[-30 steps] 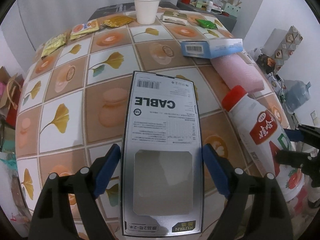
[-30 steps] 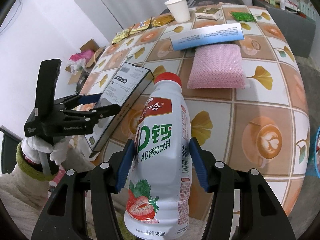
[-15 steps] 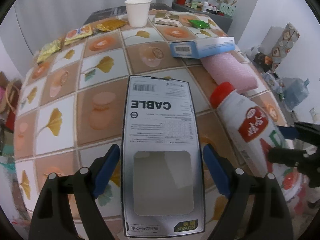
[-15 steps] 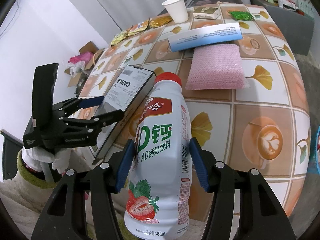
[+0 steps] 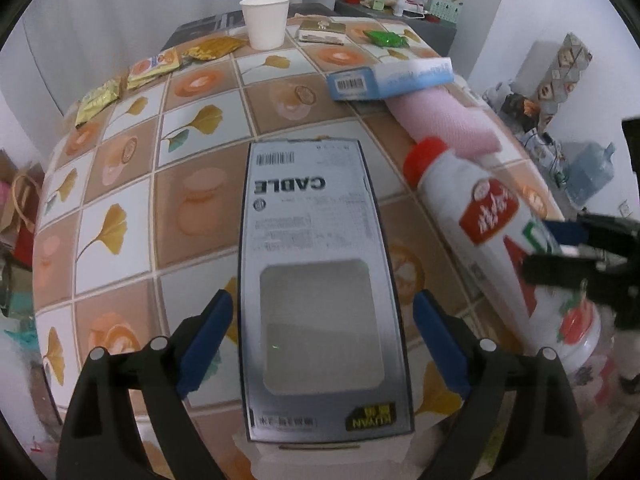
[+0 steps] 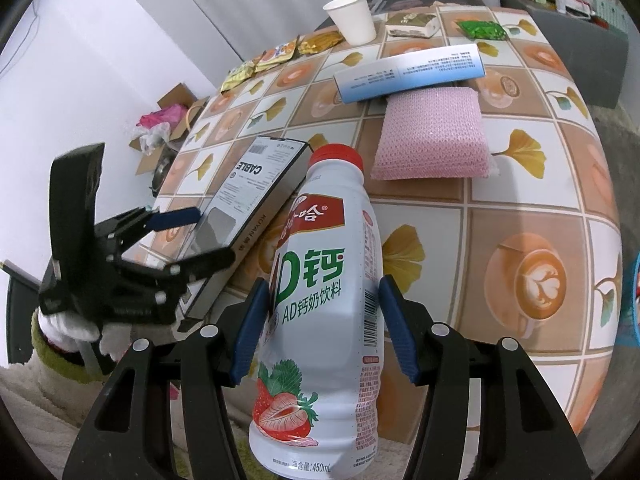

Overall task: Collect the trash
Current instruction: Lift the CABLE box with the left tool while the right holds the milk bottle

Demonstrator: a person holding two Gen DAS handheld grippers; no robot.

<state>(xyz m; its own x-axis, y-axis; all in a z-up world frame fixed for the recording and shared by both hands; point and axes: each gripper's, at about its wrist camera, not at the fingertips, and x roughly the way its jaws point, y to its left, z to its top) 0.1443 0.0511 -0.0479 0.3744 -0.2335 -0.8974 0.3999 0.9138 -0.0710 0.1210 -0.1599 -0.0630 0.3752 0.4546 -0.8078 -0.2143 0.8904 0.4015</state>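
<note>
My left gripper point(image 5: 322, 328) is shut on a flat grey cable box point(image 5: 316, 240) with "CABLE" printed on it and holds it over the near edge of the tiled table point(image 5: 132, 184). My right gripper point(image 6: 324, 320) is shut on a white AD milk drink bottle point(image 6: 324, 292) with a red cap. The bottle also shows at the right of the left wrist view point(image 5: 496, 232). The cable box point(image 6: 248, 184) and left gripper point(image 6: 188, 236) show at the left of the right wrist view. Both items hang side by side, close together.
On the table lie a pink sponge point(image 6: 432, 132), a blue-white carton point(image 6: 408, 72), a white paper cup point(image 6: 352, 18), several snack wrappers point(image 5: 156, 68), a small beige box point(image 5: 322, 32) and a green packet point(image 6: 480, 30). A cardboard box with rubbish point(image 6: 168, 120) stands on the floor at left.
Both grippers have drawn back towards the near table edge with their loads. The cable box and the bottle stay gripped; the table contents have not moved.
</note>
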